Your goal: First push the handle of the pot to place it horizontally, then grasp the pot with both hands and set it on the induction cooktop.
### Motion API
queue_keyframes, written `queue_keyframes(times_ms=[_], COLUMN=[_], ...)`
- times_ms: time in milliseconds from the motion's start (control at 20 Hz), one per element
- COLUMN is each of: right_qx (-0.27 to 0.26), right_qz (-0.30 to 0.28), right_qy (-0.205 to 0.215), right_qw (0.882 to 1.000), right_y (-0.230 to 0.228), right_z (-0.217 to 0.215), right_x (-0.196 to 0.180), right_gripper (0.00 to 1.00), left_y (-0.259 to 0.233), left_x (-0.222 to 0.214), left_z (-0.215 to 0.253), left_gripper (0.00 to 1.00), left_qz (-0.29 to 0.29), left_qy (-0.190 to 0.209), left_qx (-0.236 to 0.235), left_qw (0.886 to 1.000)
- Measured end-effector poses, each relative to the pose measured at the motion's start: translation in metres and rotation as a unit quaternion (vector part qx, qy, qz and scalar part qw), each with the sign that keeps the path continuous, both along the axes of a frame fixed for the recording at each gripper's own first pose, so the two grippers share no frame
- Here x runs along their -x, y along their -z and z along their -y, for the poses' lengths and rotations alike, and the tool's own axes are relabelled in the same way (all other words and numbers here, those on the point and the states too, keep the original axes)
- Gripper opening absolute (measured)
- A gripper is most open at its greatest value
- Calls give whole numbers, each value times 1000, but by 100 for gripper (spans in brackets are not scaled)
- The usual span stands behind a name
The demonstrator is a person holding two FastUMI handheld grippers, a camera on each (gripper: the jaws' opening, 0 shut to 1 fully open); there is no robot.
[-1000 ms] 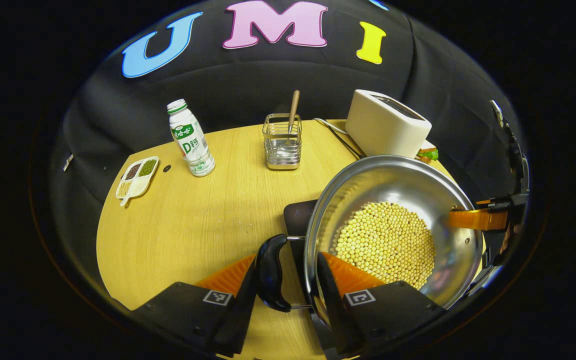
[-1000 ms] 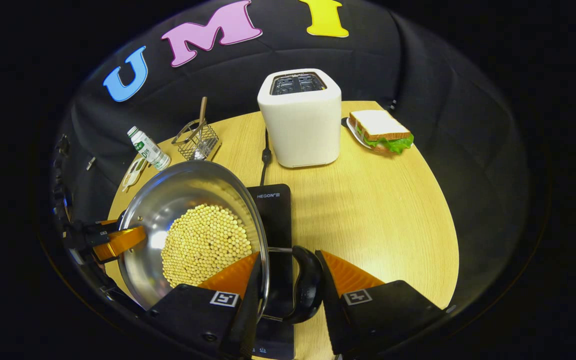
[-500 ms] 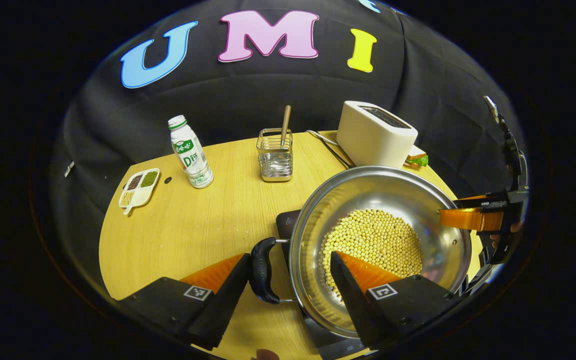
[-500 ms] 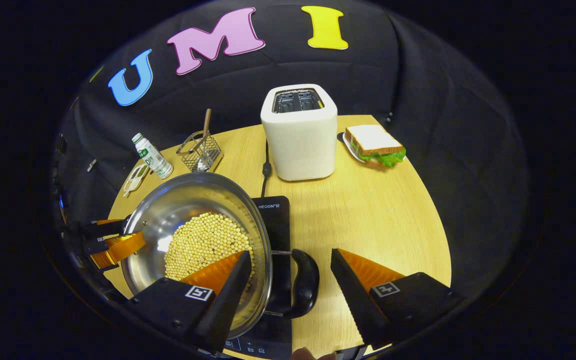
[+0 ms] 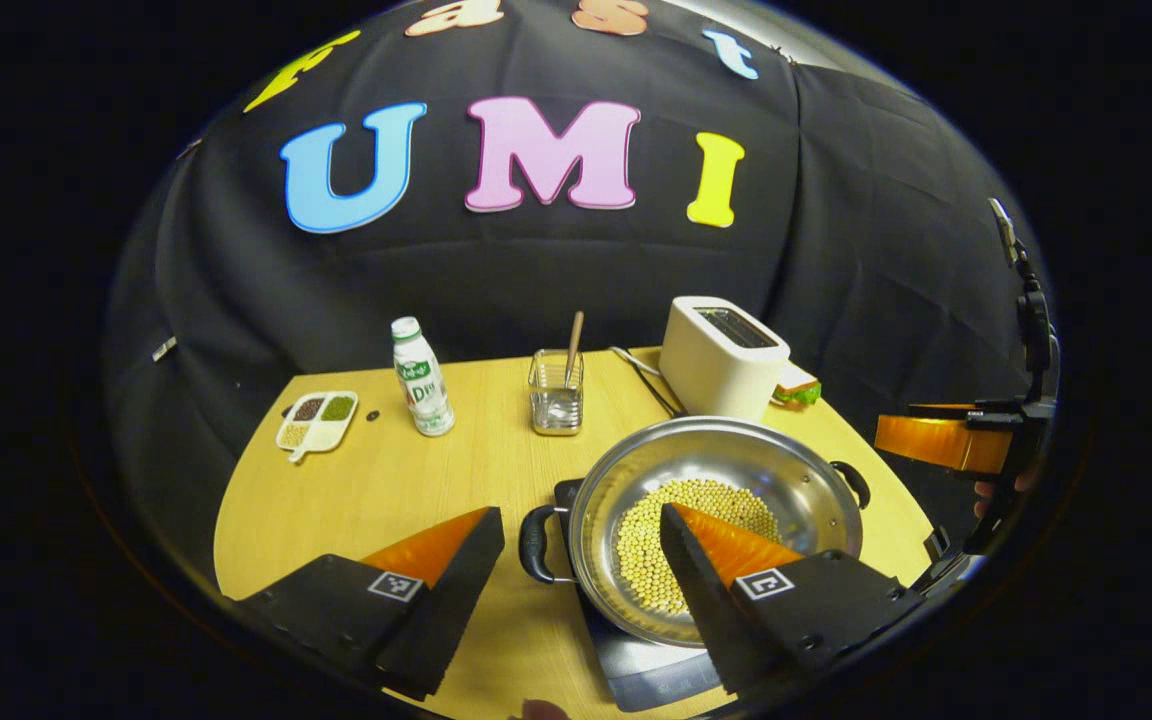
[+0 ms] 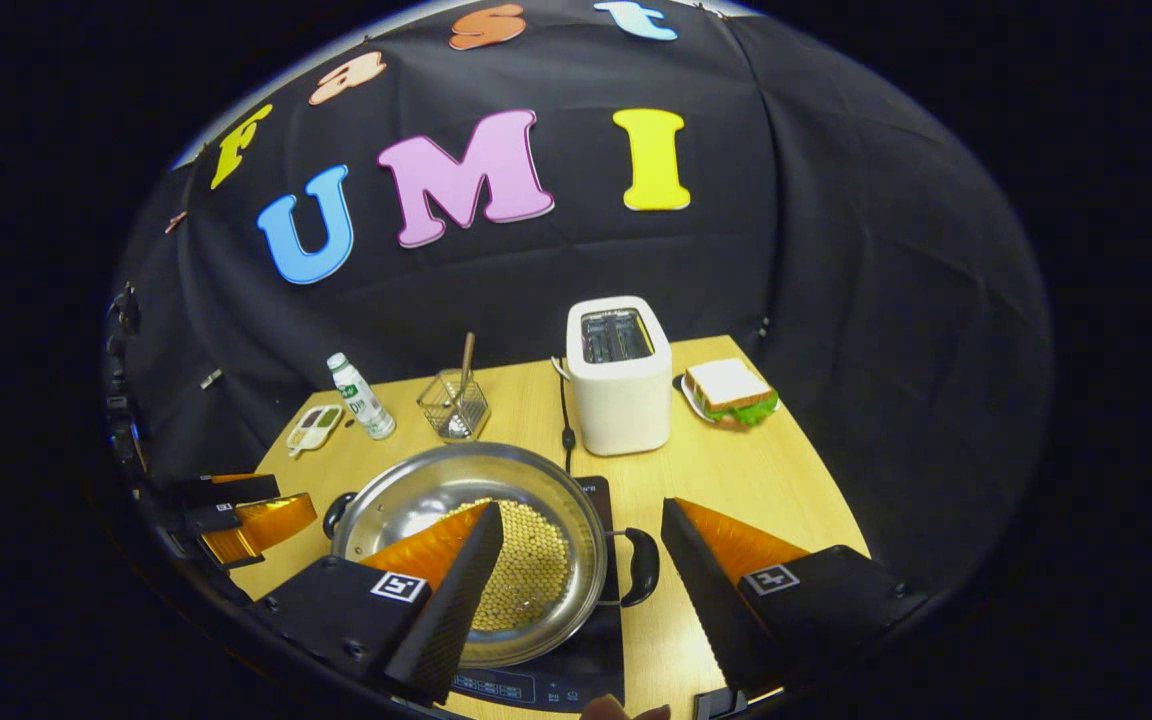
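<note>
Now both tools are standing apart: the left hand-held gripper (image 5: 581, 560) and right hand-held gripper (image 6: 581, 560) are holding nothing. The pot (image 6: 416, 500) of beans is sitting on the cooktop (image 6: 591, 665), so placement appears complete; only retreat remains. A second ago each was clamped on a handle (image 6: 643, 565), closer in.

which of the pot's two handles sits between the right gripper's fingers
The pot's handle on the sandwich side lies in the right gripper's open gap; the other handle lies toward the left gripper.
</note>
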State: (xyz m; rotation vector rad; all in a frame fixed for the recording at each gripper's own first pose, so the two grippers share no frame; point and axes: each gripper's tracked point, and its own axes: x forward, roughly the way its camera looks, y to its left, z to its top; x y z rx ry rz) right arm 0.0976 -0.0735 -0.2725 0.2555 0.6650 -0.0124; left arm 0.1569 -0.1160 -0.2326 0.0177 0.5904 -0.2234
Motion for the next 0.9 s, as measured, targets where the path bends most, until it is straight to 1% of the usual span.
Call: queue_keyframes(times_ms=[150,250,400,550,650,800,900], right_qx=[-3,2,28,38,49,63,75], right_qz=[36,56,95,138,170,204,225], right_qy=[8,10,7,10,14,14,16], right_qw=[999,998,995,990,984,977,971], right_y=[-38,-58,-92,-132,-159,-187,-203], right_z=[-3,-5,-6,-13,-14,-20,-21], right_x=[9,16,24,34,40,50,57], right_gripper=[98,98,99,99,98,98,98], left_y=[-39,-63,-101,-131,-151,-179,-196], left_x=[15,26,41,56,67,83,92], left_z=[-6,-11,-18,-29,-34,-44,-54], left_gripper=[97,98,97,97,97,97,97], left_qz=[44,71,117,150,172,210,232], left_qy=[1,-4,-17,-28,-33,-44,-60], left_qx=[-14,-9,5,1,4,3,5], left_qw=[999,997,993,988,985,977,971])
